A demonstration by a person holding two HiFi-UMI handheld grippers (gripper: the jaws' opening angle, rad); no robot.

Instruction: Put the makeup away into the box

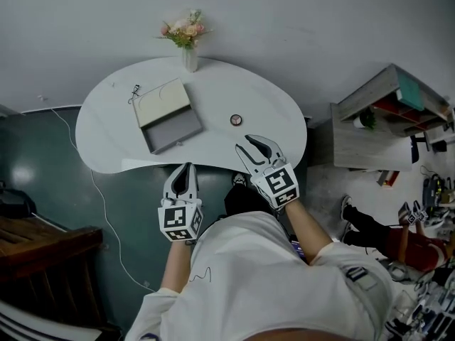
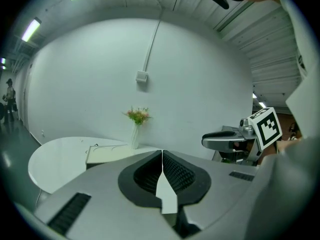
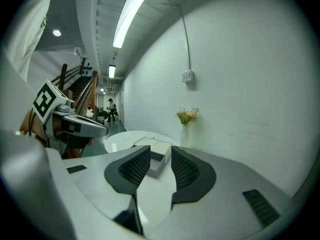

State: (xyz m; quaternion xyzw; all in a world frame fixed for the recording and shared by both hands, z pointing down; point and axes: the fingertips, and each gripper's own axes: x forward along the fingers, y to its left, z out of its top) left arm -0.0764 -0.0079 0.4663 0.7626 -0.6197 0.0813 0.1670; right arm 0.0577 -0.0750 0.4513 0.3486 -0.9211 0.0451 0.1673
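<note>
Head view: white kidney-shaped tabletop (image 1: pixel 106 130). On it lies an open grey rectangular box with a cream lid (image 1: pixel 168 116). To the box's right is a small round dark-rimmed disc (image 1: pixel 236 120), probably the makeup item. A vase of pink flowers (image 1: pixel 188 42) stands at the far edge. The left gripper (image 1: pixel 186 169) hangs off the near edge. The right gripper (image 1: pixel 254 146) is over the near edge, with the disc near its tips, a little ahead and untouched. Step judged: approach, nothing picked up yet. The next move calls for straddling the disc, pinching it, then carrying it to the box's grey tray. Left gripper view: left gripper (image 2: pixel 162 155) with jaws pressed together and empty; the box (image 2: pixel 106 154) is ahead at left, the disc hidden. Right gripper view: right gripper (image 3: pixel 160 154) with jaws spread and nothing between the pads; the box (image 3: pixel 151 143) shows beyond the gap, the disc unseen.
</note>
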